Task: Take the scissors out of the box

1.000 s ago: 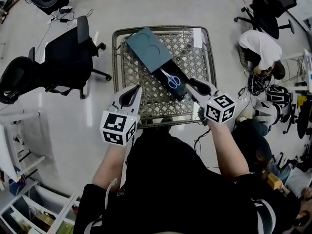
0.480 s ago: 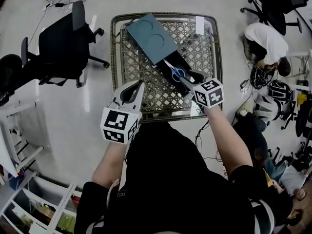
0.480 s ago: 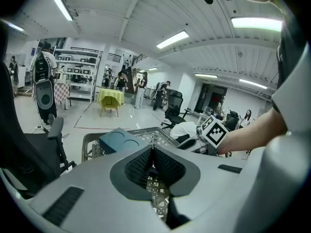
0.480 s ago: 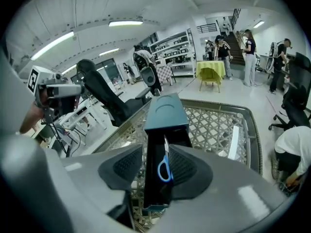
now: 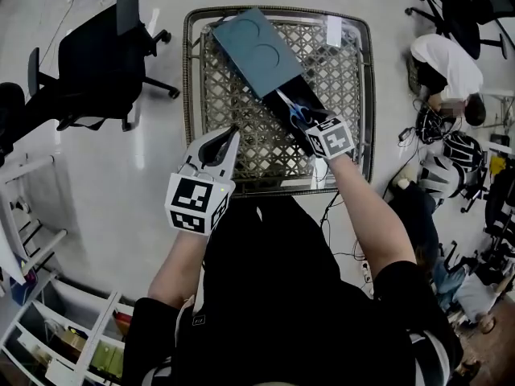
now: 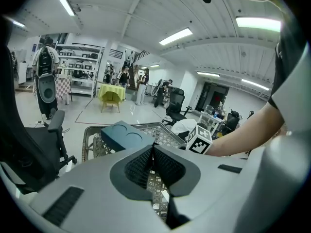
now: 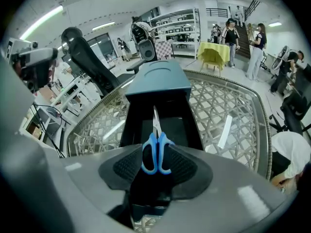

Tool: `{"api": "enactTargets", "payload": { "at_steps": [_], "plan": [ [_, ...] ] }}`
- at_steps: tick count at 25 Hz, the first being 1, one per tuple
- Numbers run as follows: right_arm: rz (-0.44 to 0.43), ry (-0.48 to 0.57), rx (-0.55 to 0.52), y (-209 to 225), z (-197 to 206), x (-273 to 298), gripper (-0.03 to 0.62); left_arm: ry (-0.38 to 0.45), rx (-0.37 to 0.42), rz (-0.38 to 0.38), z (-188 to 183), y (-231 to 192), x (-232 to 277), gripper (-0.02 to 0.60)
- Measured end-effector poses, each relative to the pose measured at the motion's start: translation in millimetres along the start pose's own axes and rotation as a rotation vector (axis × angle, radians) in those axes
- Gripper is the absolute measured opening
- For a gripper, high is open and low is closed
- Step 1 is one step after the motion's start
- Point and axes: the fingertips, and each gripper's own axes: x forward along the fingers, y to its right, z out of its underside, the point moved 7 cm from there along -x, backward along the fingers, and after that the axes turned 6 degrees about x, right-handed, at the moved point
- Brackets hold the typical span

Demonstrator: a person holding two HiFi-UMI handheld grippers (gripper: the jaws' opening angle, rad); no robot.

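A dark teal box [image 5: 257,55] lies slantwise on the lattice table [image 5: 233,143], its black drawer pulled out toward me. Blue-handled scissors [image 5: 295,112] lie in the drawer, blades pointing into the box. My right gripper [image 5: 309,122] points steeply down into the drawer. In the right gripper view its jaws [image 7: 155,155] stand open on either side of the scissors' handles [image 7: 155,147], a thin dark gap showing beside the pads. My left gripper [image 5: 232,133] hovers over the table's near left part, away from the box, shut and empty [image 6: 152,147].
A white strip [image 5: 334,29] lies on the table's far right corner. Black office chairs [image 5: 96,55] stand to the left. A person in white [image 5: 447,67] crouches at the right among cables and gear. A white shelf [image 5: 48,336] sits at the lower left.
My right gripper has dropped and tipped down into the open drawer, so its jaws now flank the scissors' handles. The left gripper has sunk a little.
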Motion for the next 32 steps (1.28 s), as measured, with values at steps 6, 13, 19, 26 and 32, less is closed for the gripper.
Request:
{"api": "enactTargets", "payload": {
  "at_steps": [6, 13, 19, 26, 32],
  "plan": [
    [0.057, -0.086, -0.036, 3.8, 5.7, 22.7, 0.172, -0.008, -0.003, 0.003, 5.8, 2.8, -4.9, 0.014],
    [0.120, -0.078, -0.064, 0.4, 8.4, 27.4, 0.160, 0.010, 0.000, -0.013, 6.3, -7.9, -19.8, 0.014],
    [0.138, -0.083, -0.100, -7.0, 7.1, 32.5, 0.131, 0.021, 0.011, -0.020, 5.9, -10.9, -33.5, 0.014],
    [0.158, -0.089, -0.070, -8.9, 5.1, 25.2, 0.097, 0.042, 0.013, -0.061, 1.2, -19.5, -55.7, 0.014],
    [0.161, -0.024, -0.061, -17.0, -1.9, -0.6, 0.095, 0.070, 0.024, -0.100, -11.3, -31.0, -71.2, 0.014]
  ]
}}
